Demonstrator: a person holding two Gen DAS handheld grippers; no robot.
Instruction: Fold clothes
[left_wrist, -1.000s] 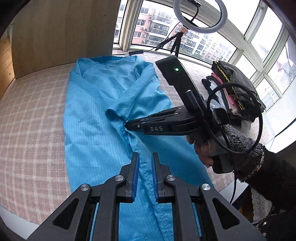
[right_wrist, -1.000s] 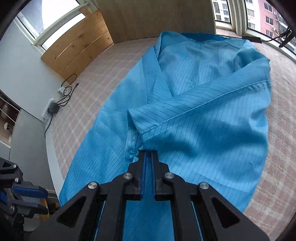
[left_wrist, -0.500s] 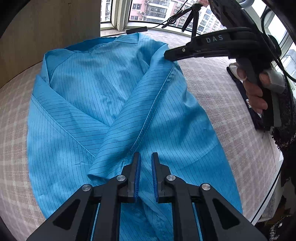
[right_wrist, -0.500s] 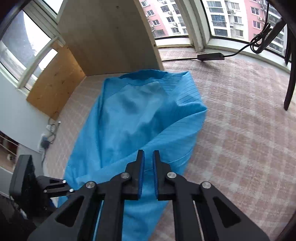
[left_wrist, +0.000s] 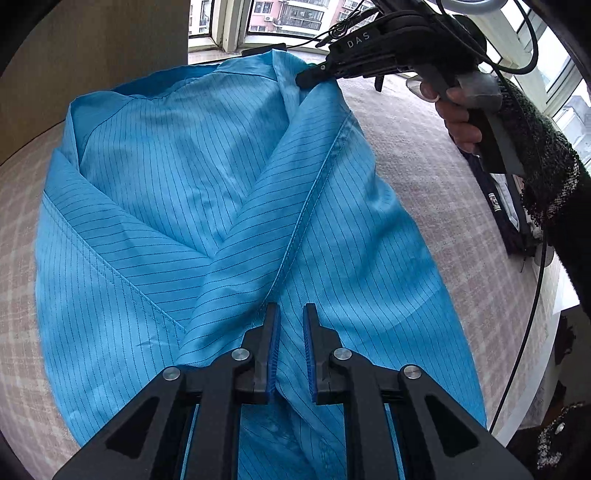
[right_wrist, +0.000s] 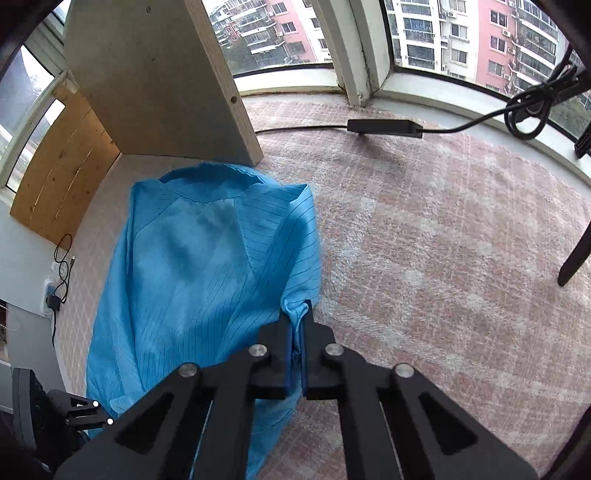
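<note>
Operator: Step in hand?

Checker: Lengthwise fold of the garment (left_wrist: 207, 177), judged from the lie of the cloth. One long flap (left_wrist: 314, 206) taken at both ends, not yet laid flat over the middle.

Operator: Garment position?

Checker: Spread lengthwise on the surface (left_wrist: 424, 166). Collar (left_wrist: 166, 79) at the far edge, hem toward the near edge. Closer to the left edge, with bare surface on the right. Well apart from the clothes pile (left_wrist: 513, 225) at the right edge.

Operator: Right hand-held gripper (left_wrist: 304, 79)?

Checker: At the collar end of the flap. Jaws closing to a clamp, with a bunched corner of cloth pinched between the pads. Corner lifted slightly off the surface.

Operator: Left hand-held gripper (left_wrist: 290, 325)?

Checker: At the near end of the same flap, where the stitched seam runs in. Jaws a narrow gap apart, with cloth visible in the gap. Cannot tell whether gripped or merely straddled.

Operator: Next move?

Checker: Confirm the left grip first. Then carry both ends across together, toward the left edge. Keep the flap taut between the two hand-held grippers to prevent sagging. Lower level, align the edge with the garment's far side, then release. Expect slippery, thin cloth, so watch for creep at the pinched corner.
</note>
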